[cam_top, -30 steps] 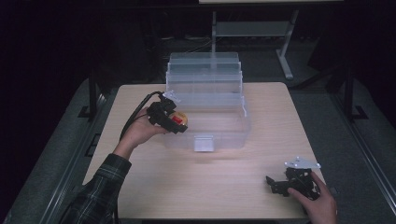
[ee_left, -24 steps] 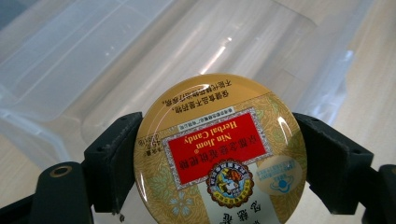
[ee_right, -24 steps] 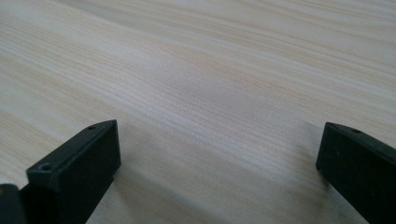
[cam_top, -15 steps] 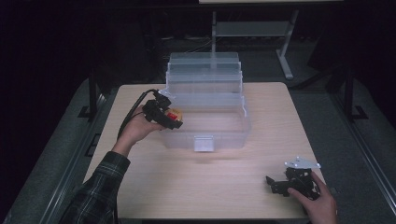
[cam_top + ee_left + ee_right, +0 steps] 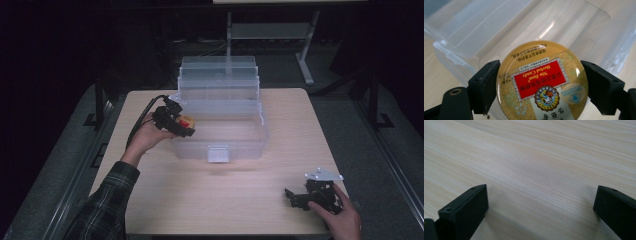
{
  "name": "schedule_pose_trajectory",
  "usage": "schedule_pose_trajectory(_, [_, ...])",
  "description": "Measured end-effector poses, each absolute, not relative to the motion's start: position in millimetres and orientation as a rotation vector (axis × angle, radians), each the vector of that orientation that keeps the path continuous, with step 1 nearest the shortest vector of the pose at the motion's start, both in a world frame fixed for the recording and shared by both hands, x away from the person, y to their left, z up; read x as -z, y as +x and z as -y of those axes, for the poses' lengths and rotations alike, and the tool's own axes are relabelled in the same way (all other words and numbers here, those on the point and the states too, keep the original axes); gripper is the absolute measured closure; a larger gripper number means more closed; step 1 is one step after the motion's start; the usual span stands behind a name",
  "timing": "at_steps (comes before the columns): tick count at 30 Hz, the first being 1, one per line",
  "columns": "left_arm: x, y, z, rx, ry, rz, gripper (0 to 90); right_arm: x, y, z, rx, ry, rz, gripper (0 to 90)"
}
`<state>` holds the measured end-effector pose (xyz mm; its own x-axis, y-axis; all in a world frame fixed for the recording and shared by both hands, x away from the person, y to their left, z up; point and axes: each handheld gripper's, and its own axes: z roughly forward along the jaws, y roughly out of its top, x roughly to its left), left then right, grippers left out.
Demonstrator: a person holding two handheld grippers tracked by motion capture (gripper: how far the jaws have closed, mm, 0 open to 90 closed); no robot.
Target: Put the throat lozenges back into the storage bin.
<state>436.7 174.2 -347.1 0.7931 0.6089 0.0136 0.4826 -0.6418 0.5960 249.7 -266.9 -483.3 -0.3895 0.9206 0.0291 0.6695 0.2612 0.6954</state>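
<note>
Pale wood table [image 5: 225, 200] in a dark room — left gripper [image 5: 186, 129] clamps candy tin [image 5: 541, 82], right gripper [image 5: 292, 196] gapes wide.

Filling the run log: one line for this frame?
left gripper: shut on candy tin | tin: at clear box left rim | right gripper: open, on table

Probably a lab: a lone wooden table [image 5: 225, 200] on grey floor, metal stand [image 5: 270, 30] behind, dark surroundings.

Candy tin [image 5: 541, 82] bottom cut off by frame edge, left gripper view
</note>
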Motion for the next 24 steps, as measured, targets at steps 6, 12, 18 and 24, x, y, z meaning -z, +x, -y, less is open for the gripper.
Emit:
schedule_pose_trajectory(6, [344.0, 436.1, -176.5, -0.29, 2.372, -0.804, 18.2, 483.3, 249.7, 266.9, -0.897, 1.447, -2.156, 0.0])
schedule_pose_trajectory(12, [340.2, 430.3, -177.6, -0.29, 2.372, -0.791, 18.2, 483.3, 249.6, 266.9, -0.897, 1.447, -2.155, 0.0])
schedule_pose_trajectory(18, [334.3, 420.1, -183.0, -0.299, 2.362, -0.777, 18.3, 483.3, 249.6, 266.9, -0.897, 1.447, -2.156, 0.0])
schedule_pose_trajectory(24, [335.1, 408.5, -195.3, -0.312, 2.337, -0.789, 18.2, 483.3, 249.6, 266.9, -0.897, 1.447, -2.155, 0.0])
